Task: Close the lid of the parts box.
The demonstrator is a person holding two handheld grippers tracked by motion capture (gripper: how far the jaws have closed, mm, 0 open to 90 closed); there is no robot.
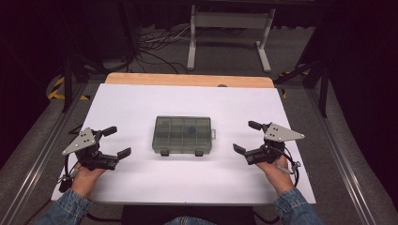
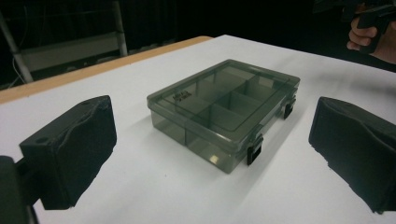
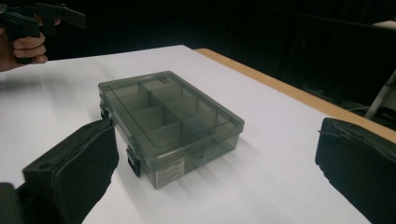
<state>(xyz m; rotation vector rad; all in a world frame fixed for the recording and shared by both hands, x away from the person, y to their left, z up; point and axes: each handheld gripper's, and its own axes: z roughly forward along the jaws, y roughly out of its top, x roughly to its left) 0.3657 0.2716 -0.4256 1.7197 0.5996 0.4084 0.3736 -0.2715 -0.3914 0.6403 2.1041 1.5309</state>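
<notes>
Flanking closed organizer box (image 1: 182, 134) on white table (image 1: 141, 101) — left gripper (image 1: 116, 141), right gripper (image 1: 247, 136), both wide open, empty, unobstructed.

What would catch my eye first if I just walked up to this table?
Probably the smoky see-through plastic box with compartments, lid shut and two black latches facing the person, lying alone mid-table on the white sheet. Next, the two black tools flanking it: the left gripper and the right gripper, each hand-held, open, pointing inward at the box.
</notes>
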